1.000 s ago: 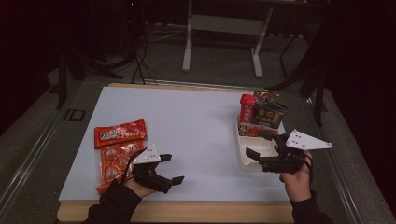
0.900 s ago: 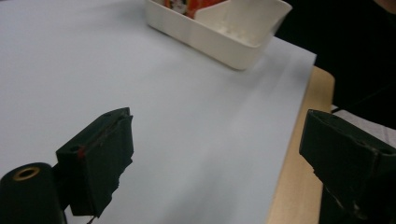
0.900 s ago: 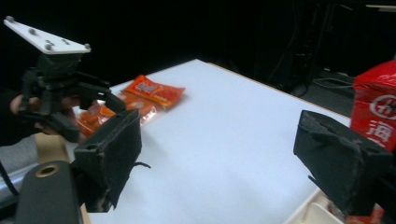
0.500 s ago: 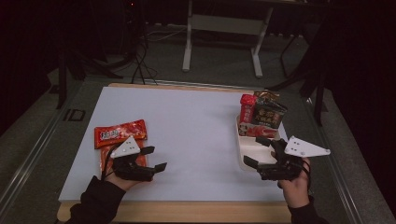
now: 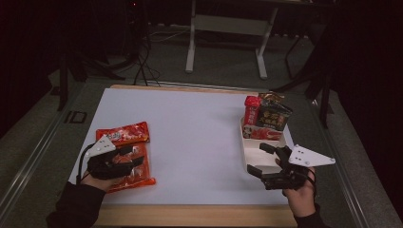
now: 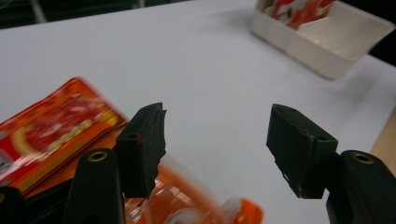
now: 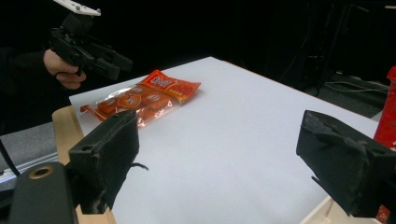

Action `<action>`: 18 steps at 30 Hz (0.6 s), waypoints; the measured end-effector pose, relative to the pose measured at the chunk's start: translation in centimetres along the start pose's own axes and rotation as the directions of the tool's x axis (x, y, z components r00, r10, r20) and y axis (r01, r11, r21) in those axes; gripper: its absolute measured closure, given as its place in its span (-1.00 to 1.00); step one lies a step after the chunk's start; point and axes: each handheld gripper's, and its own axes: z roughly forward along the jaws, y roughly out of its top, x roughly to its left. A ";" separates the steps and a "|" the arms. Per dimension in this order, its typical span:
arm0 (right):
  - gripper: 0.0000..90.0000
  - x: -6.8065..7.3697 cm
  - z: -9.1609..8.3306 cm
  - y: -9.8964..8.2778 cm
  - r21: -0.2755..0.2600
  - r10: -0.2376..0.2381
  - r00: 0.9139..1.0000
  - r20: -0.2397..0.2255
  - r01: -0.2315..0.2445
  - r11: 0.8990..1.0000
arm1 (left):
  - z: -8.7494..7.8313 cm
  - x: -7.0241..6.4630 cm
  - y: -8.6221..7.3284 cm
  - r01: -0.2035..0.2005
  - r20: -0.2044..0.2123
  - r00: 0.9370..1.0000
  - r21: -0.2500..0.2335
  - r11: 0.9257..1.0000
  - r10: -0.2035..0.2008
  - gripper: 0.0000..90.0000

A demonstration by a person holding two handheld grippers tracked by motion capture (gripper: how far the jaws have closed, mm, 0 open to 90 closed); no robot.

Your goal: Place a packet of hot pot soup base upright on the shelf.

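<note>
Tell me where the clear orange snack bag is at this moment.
In the high view the clear orange snack bag lies near the table's front-left corner, under the left gripper and just in front of the red-orange snack packet.

Table [image 5: 190, 128] under all. Two snack bags at 8 o'clock: far bag [image 5: 122, 134] behind, near bag [image 5: 135, 167] before it, overlapping. Left gripper [image 5: 135, 159] over near bag. Tray [image 5: 252, 152] at 3 o'clock; packets [image 5: 267, 118] stood in its far end. Right gripper [image 5: 260, 159] at 4 o'clock, over tray's near end.
</note>
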 end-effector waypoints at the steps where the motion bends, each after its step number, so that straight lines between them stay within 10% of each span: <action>1: -0.71 0.0 0.0 -0.1 0.002 0.004 1.000 -0.002 -0.004 1.000 | -0.2 0.3 -0.1 0.006 -0.009 1.000 0.002 1.000 -0.006 -0.17; 18: -0.71 0.0 -0.1 -0.8 0.015 0.013 1.000 -0.003 -0.013 1.000 | -1.3 4.7 -2.8 0.076 -0.187 0.980 0.049 0.996 -0.066 0.38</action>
